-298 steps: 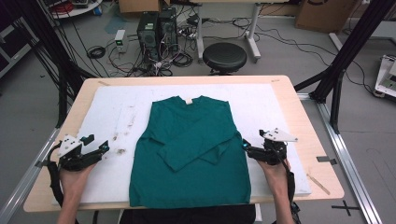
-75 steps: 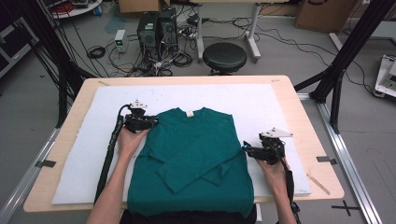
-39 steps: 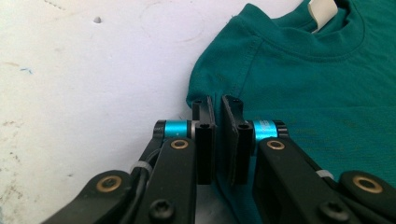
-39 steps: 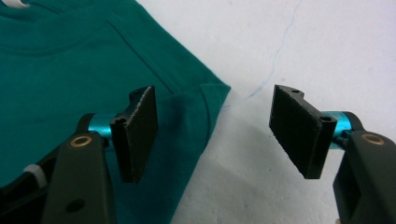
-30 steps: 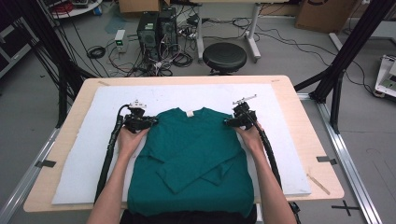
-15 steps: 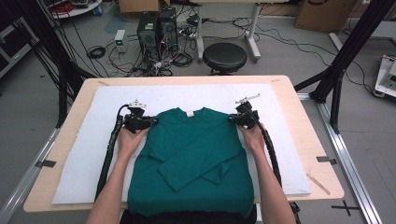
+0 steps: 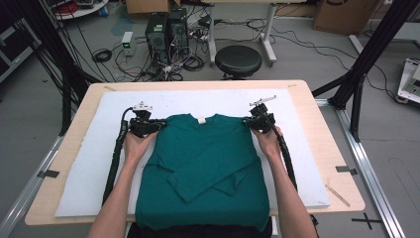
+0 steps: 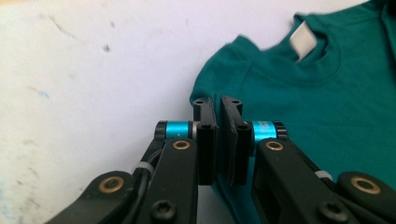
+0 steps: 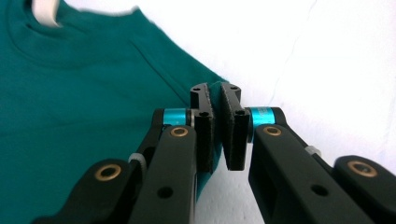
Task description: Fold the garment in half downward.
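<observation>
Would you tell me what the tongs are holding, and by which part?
Both hold the green shirt: left tongs and right tongs each pinch a shoulder corner.

Your green shirt is soft, matt cloth. It lies on a white, rough pad over your smooth wooden tabletop.

Item count: one green shirt with two sleeves folded across its front and one white neck label; one white mat on one wooden table; two grippers (left gripper, right gripper); one round black stool; two computer towers on the floor.
</observation>
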